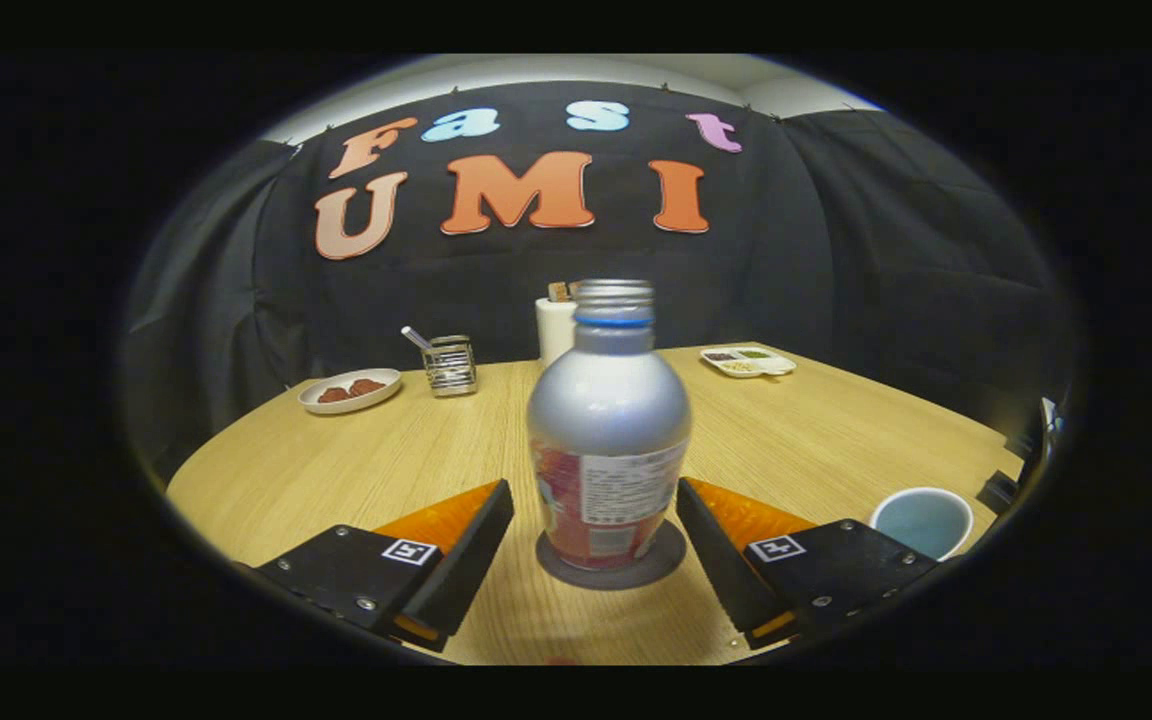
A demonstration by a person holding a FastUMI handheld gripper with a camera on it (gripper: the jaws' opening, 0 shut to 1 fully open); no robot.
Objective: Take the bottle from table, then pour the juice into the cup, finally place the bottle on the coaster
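Note:
A silver bottle point(608, 430) with a red label and an uncapped threaded neck stands upright on a dark round coaster point(611, 572) on the wooden table point(336, 470). It sits between my two fingers, and there is a gap on each side, so neither finger touches it. My gripper point(596, 515) is open. A light blue cup point(924, 520) stands to the right, beside the right finger.
Beyond the bottle, at the table's far side, are a white plate with reddish food point(350, 389), a wire holder with a utensil point(449, 365), a white roll point(555, 328) and a small tray of condiments point(747, 361).

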